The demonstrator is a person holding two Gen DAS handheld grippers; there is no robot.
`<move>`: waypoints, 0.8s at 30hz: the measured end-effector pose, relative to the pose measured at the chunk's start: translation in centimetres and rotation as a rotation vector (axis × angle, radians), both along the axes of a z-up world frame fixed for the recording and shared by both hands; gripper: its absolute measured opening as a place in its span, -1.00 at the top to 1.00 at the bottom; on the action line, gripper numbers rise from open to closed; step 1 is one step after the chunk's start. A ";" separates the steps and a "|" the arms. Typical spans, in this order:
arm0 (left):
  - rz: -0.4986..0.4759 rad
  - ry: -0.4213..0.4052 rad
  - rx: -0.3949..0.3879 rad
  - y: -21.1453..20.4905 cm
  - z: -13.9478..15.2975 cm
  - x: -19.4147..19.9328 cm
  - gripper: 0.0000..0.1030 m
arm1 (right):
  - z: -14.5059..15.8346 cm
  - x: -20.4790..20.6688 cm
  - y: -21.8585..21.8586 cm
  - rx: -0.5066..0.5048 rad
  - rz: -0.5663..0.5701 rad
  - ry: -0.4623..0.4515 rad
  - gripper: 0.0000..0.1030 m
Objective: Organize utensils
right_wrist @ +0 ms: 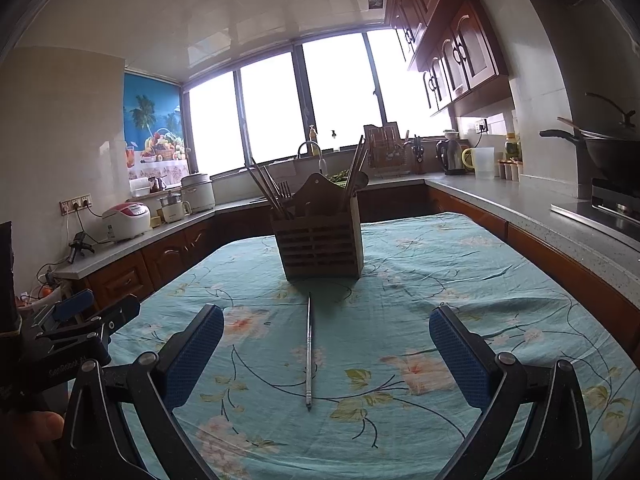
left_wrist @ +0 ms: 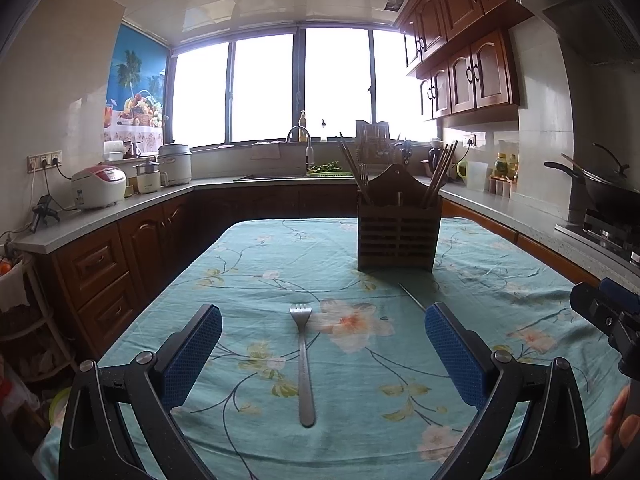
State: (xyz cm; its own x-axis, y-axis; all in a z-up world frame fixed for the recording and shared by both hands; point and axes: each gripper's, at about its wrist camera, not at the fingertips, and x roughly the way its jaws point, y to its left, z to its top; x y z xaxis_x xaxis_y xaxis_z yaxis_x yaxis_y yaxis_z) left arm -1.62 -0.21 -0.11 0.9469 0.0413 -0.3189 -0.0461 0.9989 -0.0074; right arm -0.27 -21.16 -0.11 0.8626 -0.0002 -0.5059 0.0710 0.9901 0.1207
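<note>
A metal fork (left_wrist: 304,360) lies flat on the floral tablecloth, tines pointing away, between the spread fingers of my open left gripper (left_wrist: 323,316). A thin metal chopstick (right_wrist: 309,352) lies lengthwise on the cloth between the fingers of my open right gripper (right_wrist: 326,318); its far tip (left_wrist: 412,296) shows in the left wrist view. Further back stands a brown slatted wooden utensil holder (left_wrist: 398,236) (right_wrist: 320,248) with chopsticks and a fork standing in it. Neither gripper holds anything.
The table (left_wrist: 256,264) sits inside a U-shaped kitchen counter. A rice cooker (left_wrist: 98,186) and pots stand on the left counter, a sink (left_wrist: 280,176) at the back, a wok (left_wrist: 608,192) on the stove at right. The right gripper's body (left_wrist: 608,312) shows at the left view's right edge.
</note>
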 end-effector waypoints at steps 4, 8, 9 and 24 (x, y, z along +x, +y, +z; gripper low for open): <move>0.002 0.000 -0.002 -0.1 0.0 0.0 -0.98 | -0.1 0.0 0.1 0.001 0.004 0.000 -1.00; 0.002 0.005 -0.002 -0.1 0.0 0.0 -0.98 | 0.0 0.0 0.2 0.002 0.006 -0.001 -1.00; 0.002 0.006 -0.001 -0.1 0.0 0.0 -0.98 | -0.1 0.0 0.1 0.002 0.006 -0.002 -1.00; 0.000 0.003 0.004 -0.8 -0.1 -0.1 -0.98 | 0.1 -0.1 0.4 0.007 0.009 -0.009 -1.00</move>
State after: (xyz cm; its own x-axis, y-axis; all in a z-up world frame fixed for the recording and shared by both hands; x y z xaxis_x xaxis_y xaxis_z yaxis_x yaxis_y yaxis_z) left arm -1.76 -1.01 -0.17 0.9460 0.0425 -0.3214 -0.0460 0.9989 -0.0032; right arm -0.36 -20.77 0.01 0.8669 0.0109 -0.4983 0.0613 0.9899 0.1282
